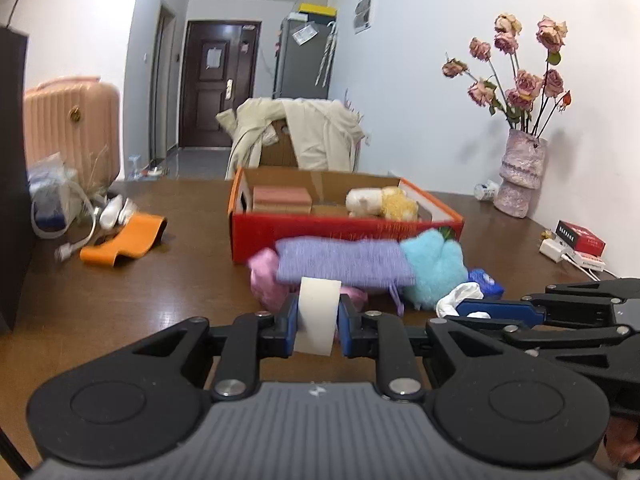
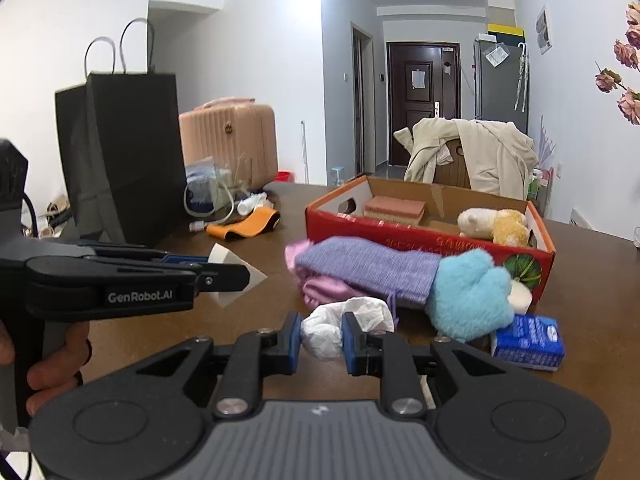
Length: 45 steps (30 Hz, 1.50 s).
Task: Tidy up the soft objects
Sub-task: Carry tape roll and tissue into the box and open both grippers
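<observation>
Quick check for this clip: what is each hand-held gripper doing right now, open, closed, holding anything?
Left hand-held gripper: closed on a white sponge piece.
Right hand-held gripper: closed on a crumpled white tissue.

Two black two-finger grippers are seen. One red cardboard box is counted, with two plush toys, cream and yellow, inside. One purple knitted cloth, one blue fluffy toy and one crumpled white tissue are present.

left gripper is held level, jaws clamped on a white sponge piece. right gripper is held alongside, jaws pinched on a crumpled white tissue.
</observation>
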Each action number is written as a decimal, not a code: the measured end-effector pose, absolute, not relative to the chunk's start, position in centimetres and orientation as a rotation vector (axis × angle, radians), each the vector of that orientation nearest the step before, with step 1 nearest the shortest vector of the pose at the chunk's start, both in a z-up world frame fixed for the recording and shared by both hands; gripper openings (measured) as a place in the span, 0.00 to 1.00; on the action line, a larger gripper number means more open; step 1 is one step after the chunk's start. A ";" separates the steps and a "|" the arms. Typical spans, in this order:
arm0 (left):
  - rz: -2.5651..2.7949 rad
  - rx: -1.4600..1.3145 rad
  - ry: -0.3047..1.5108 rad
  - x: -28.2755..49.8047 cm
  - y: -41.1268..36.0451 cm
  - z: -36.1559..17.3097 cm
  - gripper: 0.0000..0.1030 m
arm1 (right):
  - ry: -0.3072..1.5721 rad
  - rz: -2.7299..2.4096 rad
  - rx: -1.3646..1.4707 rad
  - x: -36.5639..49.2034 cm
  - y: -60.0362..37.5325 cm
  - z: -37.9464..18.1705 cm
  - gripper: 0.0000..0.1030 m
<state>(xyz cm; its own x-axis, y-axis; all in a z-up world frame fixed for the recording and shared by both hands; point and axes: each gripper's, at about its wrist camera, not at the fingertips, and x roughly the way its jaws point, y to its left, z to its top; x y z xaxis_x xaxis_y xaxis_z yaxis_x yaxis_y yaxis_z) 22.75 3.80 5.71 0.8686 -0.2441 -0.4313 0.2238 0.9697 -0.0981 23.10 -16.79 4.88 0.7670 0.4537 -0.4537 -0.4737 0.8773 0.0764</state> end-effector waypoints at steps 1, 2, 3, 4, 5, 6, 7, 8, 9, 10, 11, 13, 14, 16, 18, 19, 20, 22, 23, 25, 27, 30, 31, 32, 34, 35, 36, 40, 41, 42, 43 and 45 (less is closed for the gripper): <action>-0.253 -0.042 0.445 23.4 3.9 6.1 0.20 | 0.472 0.506 -0.042 23.8 -17.2 5.4 0.20; -0.259 -0.039 0.435 24.1 4.0 6.6 0.20 | 0.464 0.507 -0.043 24.6 -17.4 5.8 0.20; -0.267 -0.031 0.422 25.2 4.0 7.2 0.20 | 0.455 0.509 -0.045 25.5 -17.8 6.4 0.20; -0.269 -0.024 0.412 26.3 4.1 7.7 0.20 | 0.448 0.513 -0.045 26.8 -18.2 7.1 0.20; -0.269 -0.014 0.405 27.7 4.0 8.2 0.20 | 0.445 0.518 -0.046 28.1 -18.5 7.7 0.20; -0.276 -0.005 0.400 29.4 4.1 8.8 0.20 | 0.445 0.521 -0.050 29.5 -18.8 8.2 0.20; -0.283 -0.004 0.403 31.1 4.0 9.2 0.20 | 0.441 0.522 -0.059 31.2 -19.0 9.0 0.20; -0.294 -0.008 0.414 33.2 3.9 9.8 0.20 | 0.433 0.526 -0.071 33.1 -19.2 9.8 0.20; -0.309 -0.017 0.431 35.3 3.8 10.2 0.20 | 0.431 0.531 -0.077 34.9 -19.4 10.3 0.20; -0.324 -0.033 0.455 37.9 3.6 10.8 0.20 | 0.436 0.531 -0.075 37.3 -19.6 10.8 0.20; -0.338 -0.047 0.475 40.4 3.3 11.2 0.20 | 0.459 0.529 -0.057 40.1 -19.7 11.2 0.20; -0.364 -0.073 0.529 45.7 2.5 11.6 0.20 | 0.531 0.539 0.008 45.7 -20.1 11.4 0.20; -0.357 -0.080 0.559 48.3 2.0 11.4 0.20 | 0.565 0.533 0.044 48.8 -20.3 11.2 0.20; -0.323 -0.102 0.634 53.0 0.9 10.3 0.20 | 0.655 0.508 0.121 54.5 -20.7 10.1 0.20; -0.311 -0.141 0.694 56.5 0.1 9.0 0.20 | 0.722 0.470 0.169 59.6 -20.8 8.4 0.20; -0.311 -0.161 0.729 57.7 -0.4 8.3 0.20 | 0.747 0.440 0.184 61.5 -20.9 7.7 0.20; -0.319 -0.173 0.757 58.7 -0.9 7.5 0.20 | 0.772 0.425 0.200 63.2 -21.0 6.9 0.21; -0.338 -0.153 0.776 59.9 -2.2 6.3 0.21 | 0.806 0.415 0.238 65.9 -21.0 5.6 0.21; -0.339 -0.146 0.781 60.6 -2.9 5.7 0.21 | 0.816 0.418 0.237 66.9 -20.8 5.1 0.24; -0.338 -0.149 0.803 61.8 -3.8 4.7 0.30 | 0.822 0.387 0.236 68.1 -20.8 4.0 0.29; -0.334 -0.153 0.815 62.4 -4.1 4.0 0.46 | 0.828 0.380 0.249 68.6 -20.9 3.5 0.37; -0.323 -0.138 0.787 62.2 -3.8 4.3 0.47 | 0.810 0.393 0.268 67.9 -21.7 3.7 0.41; -0.317 -0.142 0.783 62.0 -3.4 4.7 0.47 | 0.800 0.398 0.261 67.4 -21.9 4.1 0.41; -0.313 -0.145 0.778 61.8 -3.2 5.2 0.47 | 0.785 0.390 0.253 66.7 -22.2 4.6 0.41; -0.302 -0.135 0.755 61.0 -2.4 6.6 0.47 | 0.756 0.381 0.231 65.4 -22.7 6.1 0.42; -0.293 -0.125 0.739 60.5 -2.0 7.4 0.47 | 0.741 0.383 0.222 64.6 -22.9 6.9 0.43; -0.285 -0.115 0.722 59.7 -1.5 8.3 0.47 | 0.724 0.382 0.212 63.7 -23.2 7.7 0.45; -0.262 -0.083 0.669 55.7 0.0 11.7 0.51 | 0.658 0.375 0.163 58.9 -24.6 11.8 0.49; -0.258 -0.076 0.656 54.6 0.3 12.5 0.52 | 0.639 0.373 0.149 57.4 -25.0 12.9 0.49; -0.256 -0.067 0.639 53.1 0.7 13.3 0.53 | 0.621 0.372 0.138 56.0 -25.5 13.8 0.50; -0.256 -0.058 0.625 51.7 1.0 14.1 0.57 | 0.601 0.367 0.125 54.3 -25.9 14.7 0.52; -0.255 -0.029 0.588 48.6 1.4 15.4 0.63 | 0.570 0.361 0.103 51.2 -26.7 16.1 0.58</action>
<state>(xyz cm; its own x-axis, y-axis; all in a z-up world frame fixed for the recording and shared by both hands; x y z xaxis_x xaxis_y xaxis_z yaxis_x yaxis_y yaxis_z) 48.62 1.42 15.41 0.8017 -0.2463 -0.5446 0.2300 0.9681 -0.0993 51.17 -26.71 16.07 0.7809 0.3623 -0.5088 -0.3057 0.9320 0.1945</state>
